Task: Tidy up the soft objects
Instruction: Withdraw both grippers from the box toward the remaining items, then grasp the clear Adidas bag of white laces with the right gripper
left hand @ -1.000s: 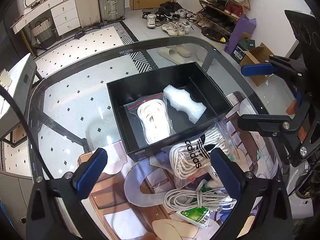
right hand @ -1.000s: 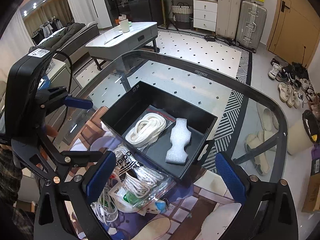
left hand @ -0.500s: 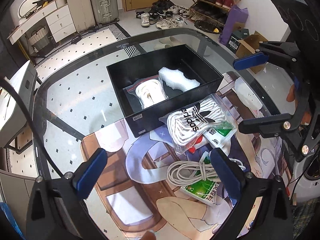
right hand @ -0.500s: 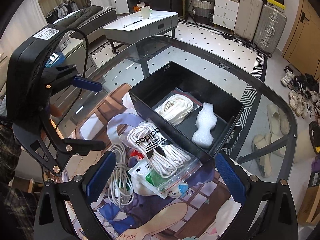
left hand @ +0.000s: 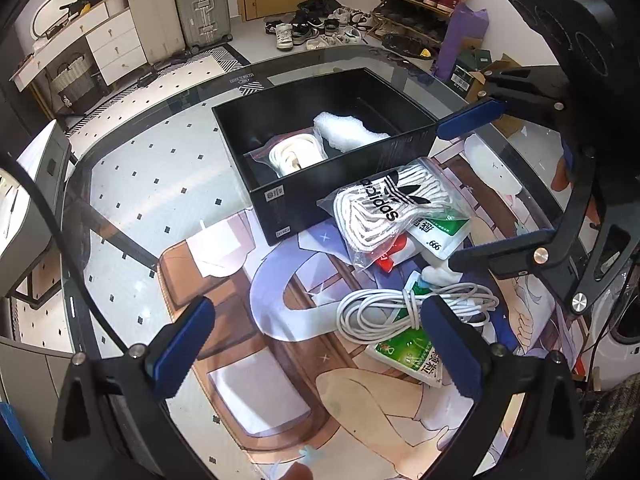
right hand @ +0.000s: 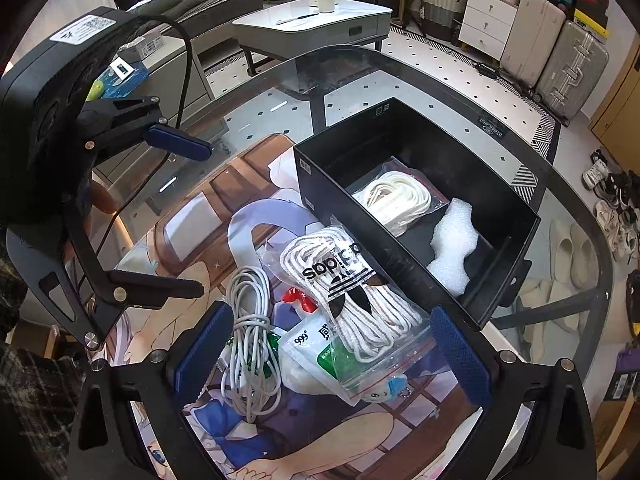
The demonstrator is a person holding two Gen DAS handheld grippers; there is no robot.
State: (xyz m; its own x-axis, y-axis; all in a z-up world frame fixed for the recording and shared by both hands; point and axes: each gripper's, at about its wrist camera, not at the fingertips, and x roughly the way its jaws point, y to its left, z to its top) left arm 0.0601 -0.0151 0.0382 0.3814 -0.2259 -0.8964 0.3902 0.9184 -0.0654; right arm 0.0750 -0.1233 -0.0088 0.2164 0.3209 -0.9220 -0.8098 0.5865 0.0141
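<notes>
Two soft items already lie inside the black box (left hand: 344, 168): a clear bag of cream laces (left hand: 297, 154) in its left part and a white foam piece (left hand: 348, 133) just beside it to the right. Outside, leaning against the box's near wall, a bag of white laces with a black logo (right hand: 352, 292) rests on a heap of green-and-white sachets (left hand: 442, 229), with a coiled white cable (left hand: 394, 312) just beside the heap on the printed mat (left hand: 256, 344) that covers part of the glass table (left hand: 132, 184). The left gripper (left hand: 318, 342) hangs above the mat, jaws spread wide and grasping nothing; the right gripper (right hand: 332, 350) hovers over the heap, likewise released and empty.
</notes>
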